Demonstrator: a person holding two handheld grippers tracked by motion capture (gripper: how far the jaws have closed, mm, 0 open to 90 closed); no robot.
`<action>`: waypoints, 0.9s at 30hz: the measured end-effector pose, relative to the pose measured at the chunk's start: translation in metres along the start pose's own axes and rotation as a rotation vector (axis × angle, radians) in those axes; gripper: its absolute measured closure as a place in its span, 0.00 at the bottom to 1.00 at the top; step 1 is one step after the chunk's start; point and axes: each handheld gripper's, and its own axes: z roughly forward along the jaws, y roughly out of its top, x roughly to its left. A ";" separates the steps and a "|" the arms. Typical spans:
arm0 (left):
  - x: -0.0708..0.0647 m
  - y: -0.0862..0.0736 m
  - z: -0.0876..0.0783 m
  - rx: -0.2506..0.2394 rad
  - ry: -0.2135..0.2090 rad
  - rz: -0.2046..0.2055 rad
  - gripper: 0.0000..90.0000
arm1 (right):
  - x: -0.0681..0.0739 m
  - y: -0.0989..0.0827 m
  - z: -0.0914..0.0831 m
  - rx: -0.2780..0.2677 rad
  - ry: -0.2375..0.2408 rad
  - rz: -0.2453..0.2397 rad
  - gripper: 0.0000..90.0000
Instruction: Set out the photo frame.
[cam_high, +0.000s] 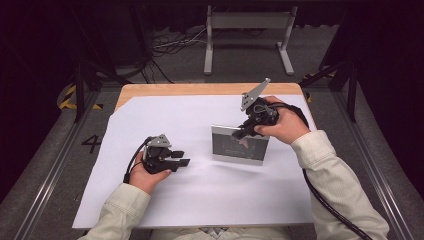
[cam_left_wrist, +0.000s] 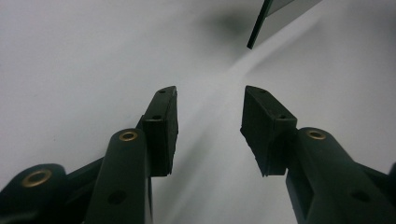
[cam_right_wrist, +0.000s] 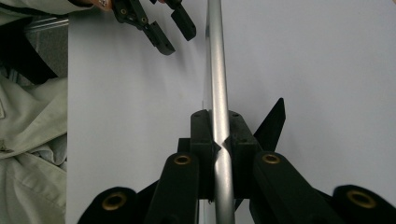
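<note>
Silver-framed panel (cam_high: 238, 145) upright, top edge clamped in right hand-held gripper (cam_high: 242, 134); left hand-held gripper (cam_high: 183, 158) wide open, empty, left of it

R hand-held gripper (cam_right_wrist: 219, 140) clamps silver frame edge (cam_right_wrist: 217, 70); L hand-held gripper (cam_right_wrist: 170, 30) open beyond.

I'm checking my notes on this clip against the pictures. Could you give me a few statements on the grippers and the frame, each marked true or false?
1. The right gripper is clamped on the top edge of the frame. True.
2. The left gripper holds the frame too. False: its jaws are open with nothing between them, apart from the frame.
3. The frame lies flat. False: it stands upright on the white sheet.
4. The left gripper's jaws point toward the frame. True.
</note>
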 end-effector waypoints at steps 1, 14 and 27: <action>0.000 0.000 0.000 -0.003 0.002 0.002 0.63 | 0.000 0.001 0.002 0.002 0.006 -0.003 0.93; 0.001 0.000 0.004 0.005 -0.005 -0.002 0.63 | 0.000 -0.003 0.020 0.014 0.079 -0.046 0.93; 0.002 0.001 0.005 0.005 -0.012 0.003 0.62 | 0.000 -0.005 0.025 0.032 0.073 -0.105 0.93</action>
